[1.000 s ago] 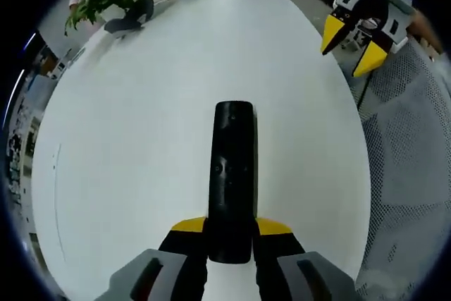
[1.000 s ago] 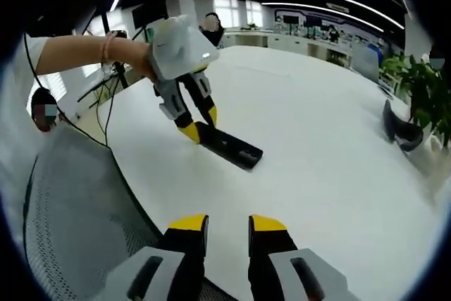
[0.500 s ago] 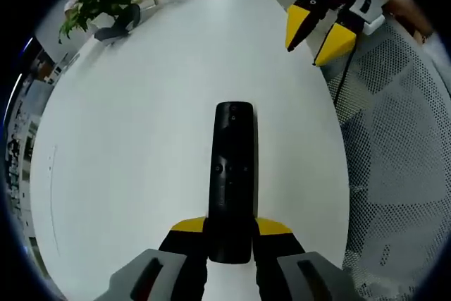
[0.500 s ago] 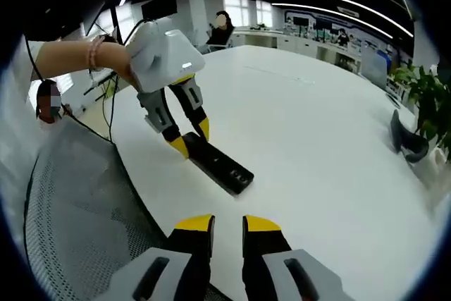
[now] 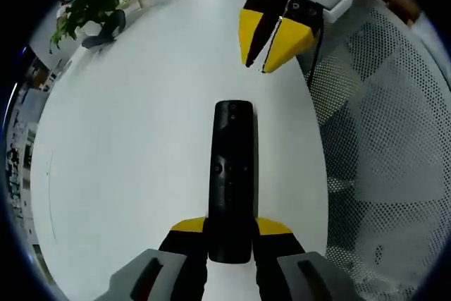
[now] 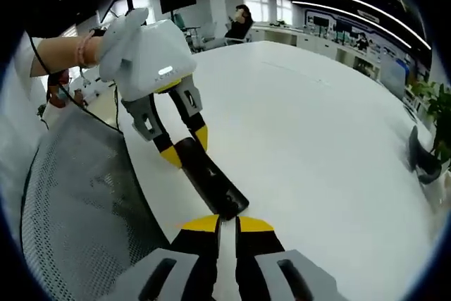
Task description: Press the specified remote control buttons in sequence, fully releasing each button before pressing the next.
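Left gripper view shows your left gripper clamped on the near end of the black remote control, one yellow-tipped finger on each side of it. The remote runs straight away from the fingers and lies along the white bench, close to the bench's edge on the right of this view. A cluster of small buttons sits around the middle of its top face. Your right gripper comes in from the upper right, its two yellow fingers pressed nearly together with only a thin dark slit between them; their tips hover just beyond the far end of the remote, not touching it. A grey mesh chair lies past the bench edge, and a potted plant stands at the far left of the bench.

From the right gripper view, your right gripper has its fingers drawn almost closed, holding nothing, their tips just beside the nearer end of the remote control. Your left gripper grips the remote's other end, with your hand on the gripper's white body.
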### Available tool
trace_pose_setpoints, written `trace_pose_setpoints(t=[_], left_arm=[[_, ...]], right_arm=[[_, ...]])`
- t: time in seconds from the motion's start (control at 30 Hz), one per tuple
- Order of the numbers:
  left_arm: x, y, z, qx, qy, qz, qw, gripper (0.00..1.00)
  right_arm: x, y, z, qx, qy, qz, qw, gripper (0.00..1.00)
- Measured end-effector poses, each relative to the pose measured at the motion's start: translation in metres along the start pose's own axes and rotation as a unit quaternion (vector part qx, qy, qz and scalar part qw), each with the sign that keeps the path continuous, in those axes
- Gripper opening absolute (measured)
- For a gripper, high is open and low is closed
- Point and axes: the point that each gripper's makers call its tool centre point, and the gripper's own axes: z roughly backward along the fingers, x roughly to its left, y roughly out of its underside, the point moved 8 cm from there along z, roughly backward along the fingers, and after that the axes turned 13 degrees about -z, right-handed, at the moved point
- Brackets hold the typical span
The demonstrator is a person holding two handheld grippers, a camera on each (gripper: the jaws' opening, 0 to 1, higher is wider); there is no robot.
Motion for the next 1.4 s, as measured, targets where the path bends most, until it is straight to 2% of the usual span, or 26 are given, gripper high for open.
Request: trace_pose_setpoints(t=[0.07, 0.37, 0.57, 0.7, 0.9, 1.03, 1.1, 1.2, 1.3, 1.4], left_arm=[[-0.003, 0.000, 0.000, -0.002, 0.000, 0.002, 1.0000, 0.22], [-0.016, -0.002, 0.002, 0.000, 0.004, 0.003, 1.0000, 0.22], [-0.019, -0.003, 0.002, 0.005, 0.005, 0.007, 0.9999, 0.22], [-0.022, -0.003, 0.002, 0.008, 0.004, 0.013, 0.9999, 0.22], [-0.023, -0.003, 0.002, 0.005, 0.003, 0.024, 0.9997, 0.22], [-0.024, -0.001, 0.002, -0.002, 0.001, 0.017, 0.9999, 0.22], [-0.025, 0.000, 0.003, -0.010, -0.002, 0.018, 0.9998, 0.22], [-0.028, 0.002, 0.003, -0.022, -0.006, 0.021, 0.9995, 0.22], [-0.030, 0.006, 0.003, -0.043, -0.013, 0.026, 0.9987, 0.22], [-0.031, 0.010, 0.003, -0.070, -0.019, 0.034, 0.9968, 0.22]], right_arm=[[0.000, -0.001, -0.002, 0.006, -0.006, 0.007, 0.9999, 0.00], [0.003, 0.004, -0.016, 0.045, -0.035, 0.034, 0.9978, 0.00], [0.011, 0.005, -0.028, 0.080, -0.053, 0.080, 0.9921, 0.00], [0.010, 0.004, -0.032, 0.104, -0.042, 0.120, 0.9863, 0.00], [0.011, 0.001, -0.034, 0.119, -0.038, 0.143, 0.9819, 0.00], [0.014, -0.002, -0.036, 0.140, -0.024, 0.167, 0.9757, 0.00], [0.016, -0.004, -0.037, 0.153, -0.011, 0.169, 0.9736, 0.00], [0.015, -0.005, -0.038, 0.153, -0.008, 0.167, 0.9740, 0.00], [0.012, -0.005, -0.038, 0.145, -0.008, 0.108, 0.9836, 0.00], [0.011, -0.006, -0.039, 0.136, -0.007, 0.105, 0.9850, 0.00]])
